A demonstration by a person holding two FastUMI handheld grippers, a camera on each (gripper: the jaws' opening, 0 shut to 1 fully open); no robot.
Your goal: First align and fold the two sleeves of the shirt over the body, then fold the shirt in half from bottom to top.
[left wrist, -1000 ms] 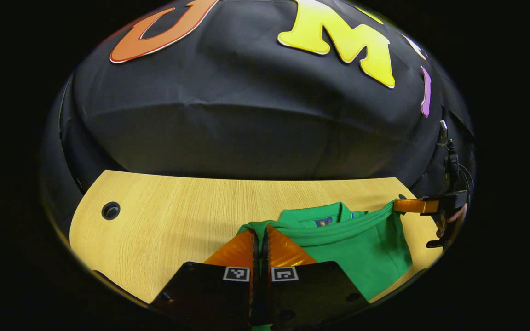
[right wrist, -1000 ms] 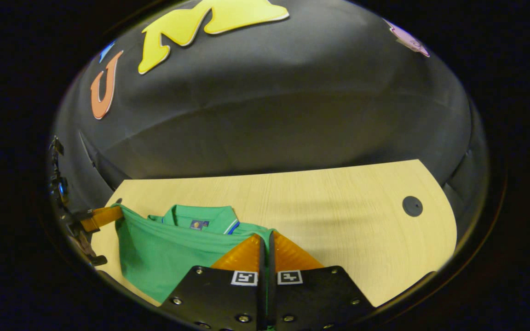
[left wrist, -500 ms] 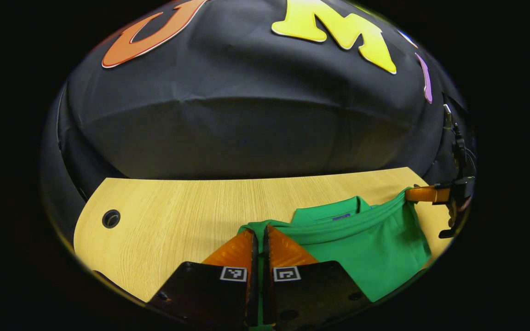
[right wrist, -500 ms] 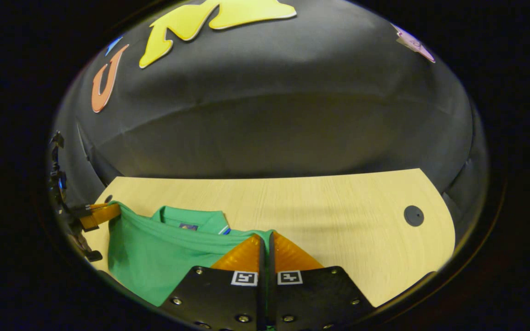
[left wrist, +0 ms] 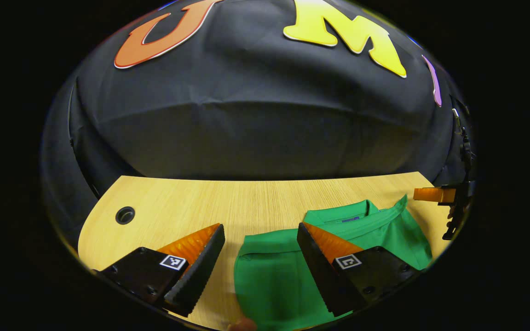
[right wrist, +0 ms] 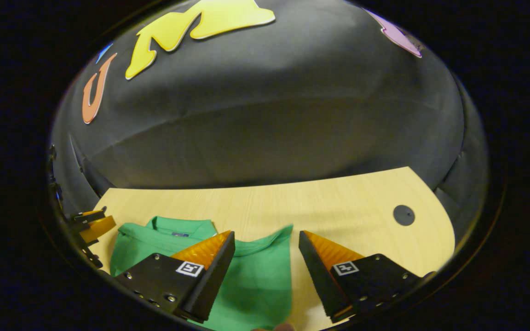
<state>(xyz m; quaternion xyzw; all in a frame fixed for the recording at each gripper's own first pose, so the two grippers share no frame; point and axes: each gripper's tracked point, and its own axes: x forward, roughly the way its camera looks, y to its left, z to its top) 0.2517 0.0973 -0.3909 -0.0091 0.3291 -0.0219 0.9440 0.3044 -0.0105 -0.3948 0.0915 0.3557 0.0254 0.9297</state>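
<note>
The green polo shirt lies folded on the wooden table, its bottom hem brought up just below the collar. My left gripper is open above the hem's left corner, nothing between its fingers. In the right gripper view the shirt sits under my open right gripper, whose fingers straddle the hem's right corner without touching it. The collar shows at the left there. Each view catches the other gripper at its edge: the right gripper and the left gripper.
A round cable hole is in the table's left part, and a capped one in its right part. The black cloth wall stands close behind the table's far edge. Bare wood extends beside and behind the shirt.
Both grippers were shut on the hem's corners and have now opened. The released hem has dropped onto the shirt near the collar.
</note>
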